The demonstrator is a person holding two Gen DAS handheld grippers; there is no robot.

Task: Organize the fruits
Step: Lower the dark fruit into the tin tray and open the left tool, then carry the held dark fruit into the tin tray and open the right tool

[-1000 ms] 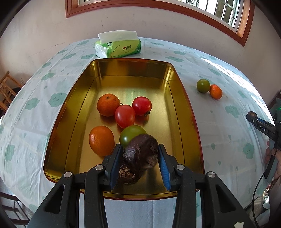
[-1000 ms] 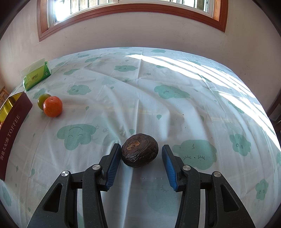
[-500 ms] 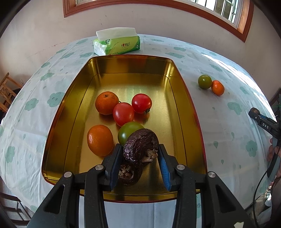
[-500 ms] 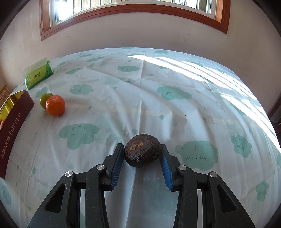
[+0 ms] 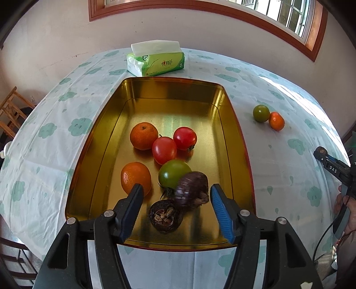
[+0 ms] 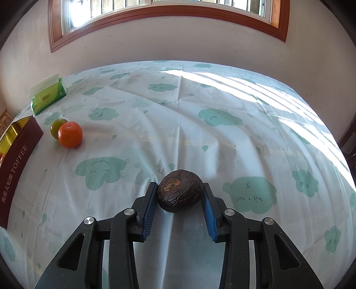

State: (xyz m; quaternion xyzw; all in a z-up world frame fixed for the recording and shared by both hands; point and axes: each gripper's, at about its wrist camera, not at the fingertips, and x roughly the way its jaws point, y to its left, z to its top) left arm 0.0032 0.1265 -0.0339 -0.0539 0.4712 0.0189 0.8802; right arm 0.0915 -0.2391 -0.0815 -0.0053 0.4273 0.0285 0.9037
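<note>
The right gripper (image 6: pixel 179 197) is clamped on a wrinkled dark-brown round fruit (image 6: pixel 180 193) resting on the tabletop, with the gold rectangular metal tin (image 6: pixel 13 131) at its 9 o'clock, while the left gripper (image 5: pixel 175 195), jaws just opened wide, straddles a released purple-brown fruit (image 5: pixel 191 189) inside that tin.

Green pack of tissues (image 5: pixel 155 58) at the far end of the counter (image 5: pixel 289 137), white sheet sticking out on top. White cloth with pale green smiling clouds (image 6: pixel 222 124) spread across, sunlit in stripes on one side. Wood-framed window (image 6: pixel 169 15) above. Wooden chair (image 5: pixel 11 111) beside the counter.
</note>
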